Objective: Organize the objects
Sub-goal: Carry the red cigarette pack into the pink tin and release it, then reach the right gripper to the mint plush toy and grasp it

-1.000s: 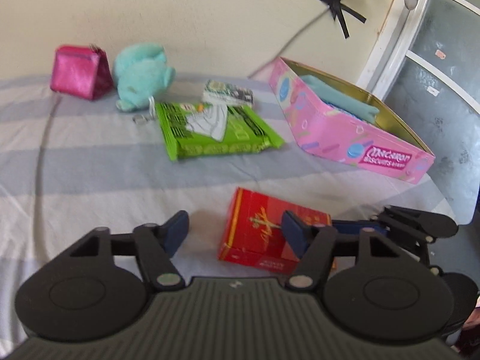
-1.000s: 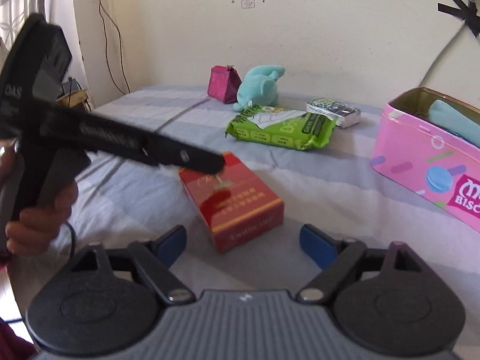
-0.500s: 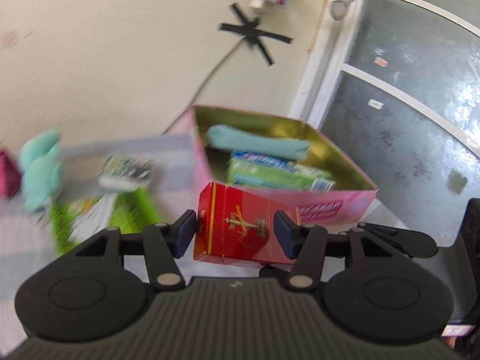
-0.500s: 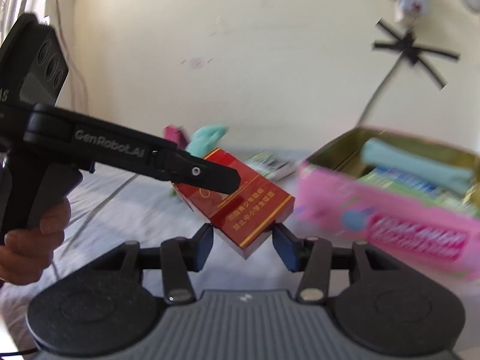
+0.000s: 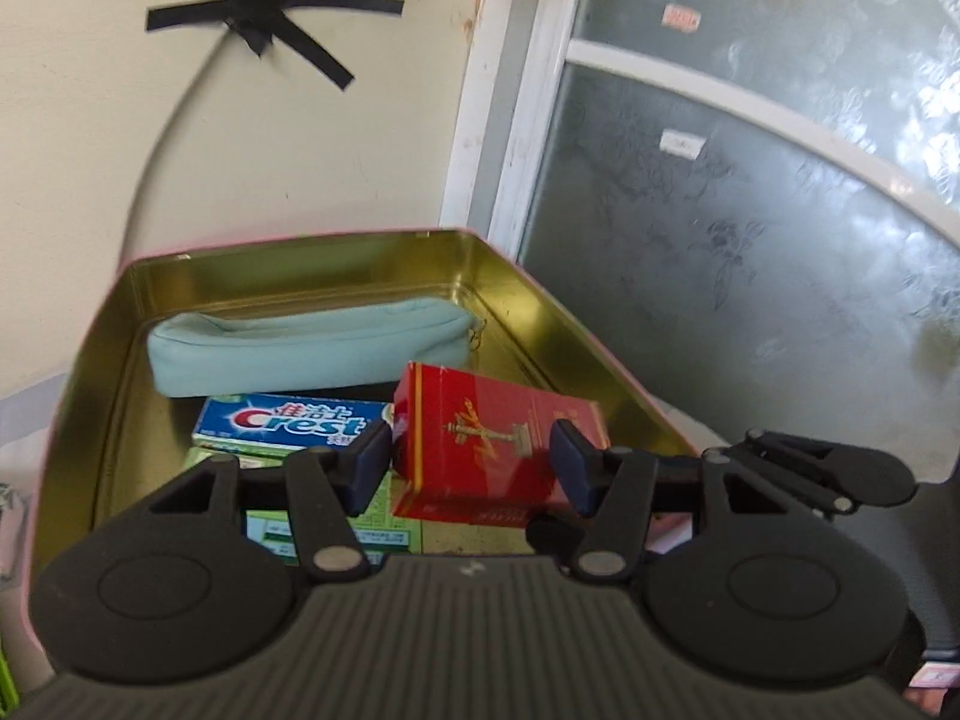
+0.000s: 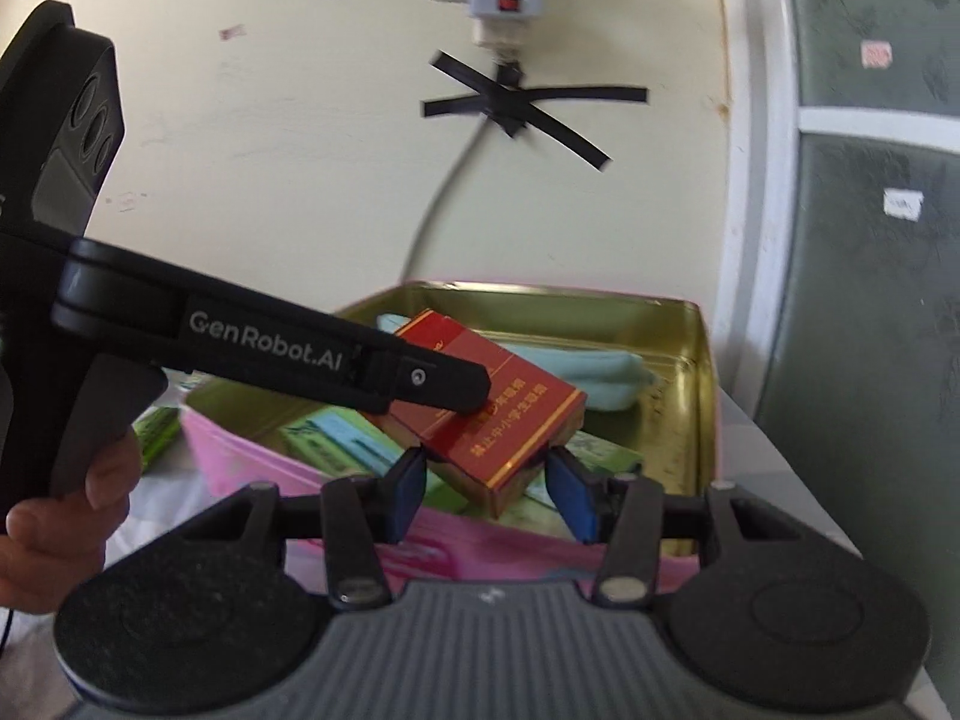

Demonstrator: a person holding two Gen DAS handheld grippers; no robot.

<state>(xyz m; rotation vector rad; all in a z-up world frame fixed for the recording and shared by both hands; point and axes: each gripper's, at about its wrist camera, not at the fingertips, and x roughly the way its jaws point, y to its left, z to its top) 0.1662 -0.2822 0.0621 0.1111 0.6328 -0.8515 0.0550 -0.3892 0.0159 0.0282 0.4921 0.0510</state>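
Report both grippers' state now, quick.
Left gripper: shut on the red box, above the pink tin.
Right gripper: shut on the same red box.

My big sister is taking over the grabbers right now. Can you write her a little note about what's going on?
Left gripper: shut on the red box, holding it above the pink tin.
Right gripper: shut on the same red box from the other end.
Already in the tin: a light blue pouch at the back, a Crest toothpaste box in front of it, and a green box nearest the camera.
Done: the red box is lifted over the open tin.
Left: lower it in, open both grippers, then check the bed for anything else to tidy.
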